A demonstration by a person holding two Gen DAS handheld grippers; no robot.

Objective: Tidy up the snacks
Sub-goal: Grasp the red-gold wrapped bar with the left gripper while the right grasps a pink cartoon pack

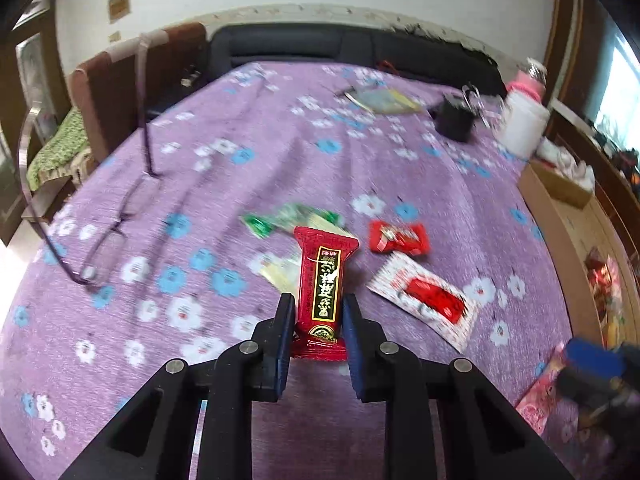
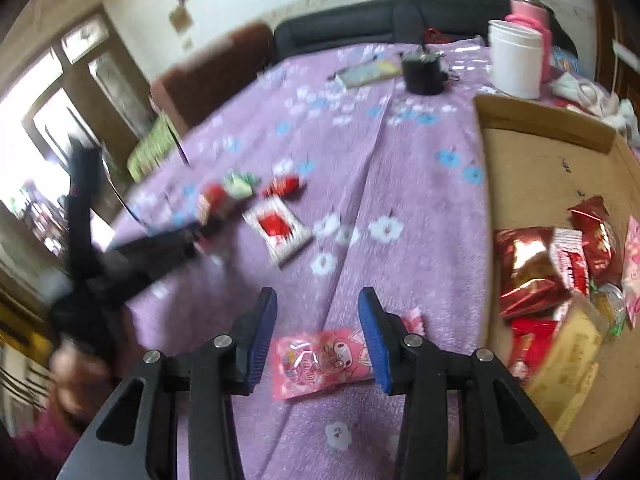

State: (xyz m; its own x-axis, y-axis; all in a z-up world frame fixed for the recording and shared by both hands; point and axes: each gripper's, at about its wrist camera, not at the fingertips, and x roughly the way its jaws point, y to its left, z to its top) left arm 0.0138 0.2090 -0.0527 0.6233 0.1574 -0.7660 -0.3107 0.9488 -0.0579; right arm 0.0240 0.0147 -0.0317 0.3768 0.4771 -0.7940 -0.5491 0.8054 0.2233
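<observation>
My left gripper pinches the red bar snack across its width, long axis running straight ahead from the jaws. My right gripper hangs wide open over the pink packet, which lies crosswise between its fingers. Only the right view shows the cardboard box of snacks, nearer that arm.

My left black two-finger gripper with blue pads sits low with its jaws closed against the red snack bar wrapper, while my right black gripper with blue pads hovers with jaws spread wide.
</observation>
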